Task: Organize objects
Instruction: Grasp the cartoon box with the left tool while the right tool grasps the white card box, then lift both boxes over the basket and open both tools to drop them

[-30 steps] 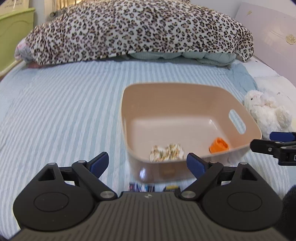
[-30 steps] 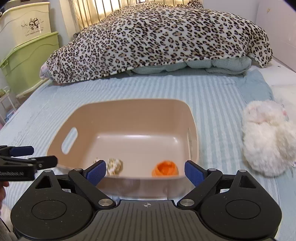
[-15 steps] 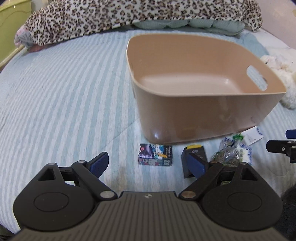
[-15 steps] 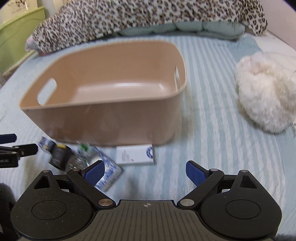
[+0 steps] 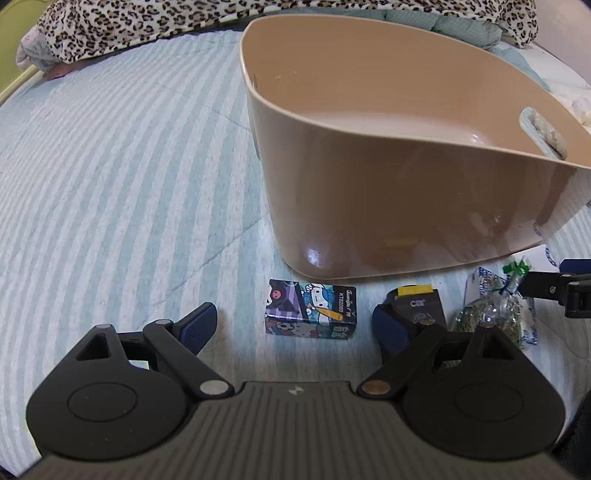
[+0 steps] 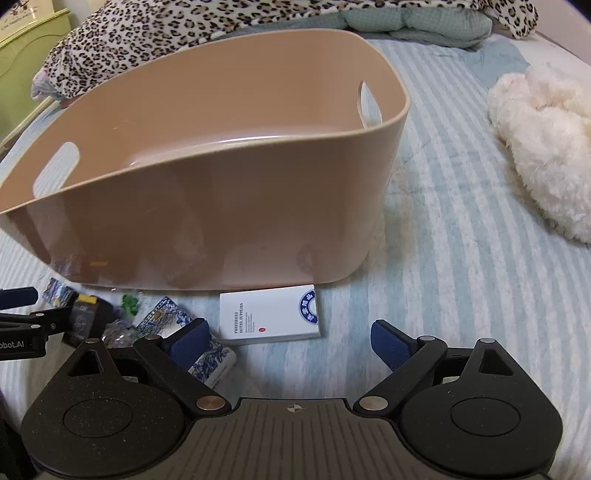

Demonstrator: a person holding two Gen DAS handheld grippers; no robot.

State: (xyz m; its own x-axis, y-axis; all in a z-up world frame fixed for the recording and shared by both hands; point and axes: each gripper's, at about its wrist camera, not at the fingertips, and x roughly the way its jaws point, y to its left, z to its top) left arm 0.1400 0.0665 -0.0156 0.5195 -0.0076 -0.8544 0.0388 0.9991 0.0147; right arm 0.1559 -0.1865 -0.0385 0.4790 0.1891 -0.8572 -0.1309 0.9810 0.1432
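Observation:
A tan plastic basket (image 5: 406, 206) (image 6: 207, 221) stands on the striped bed; its contents are hidden by the near wall. In front of it lie a cartoon-print box (image 5: 310, 312), a black box with a yellow tab (image 5: 415, 306) (image 6: 83, 314), a clear bag with a green tie (image 5: 491, 314) (image 6: 127, 306), a blue-patterned packet (image 6: 199, 343) and a white box (image 6: 267, 314). My left gripper (image 5: 295, 328) is open and empty, low over the cartoon-print box. My right gripper (image 6: 290, 343) is open and empty, just before the white box.
A white plush toy (image 6: 543, 147) lies on the bed to the right of the basket. A leopard-print blanket (image 6: 184, 33) is heaped at the back. A green storage bin (image 6: 22, 59) stands at the far left beside the bed.
Both grippers have come down and closer to the bed in front of the basket. The small items on the bed have come into view and the basket's inside has dropped from sight.

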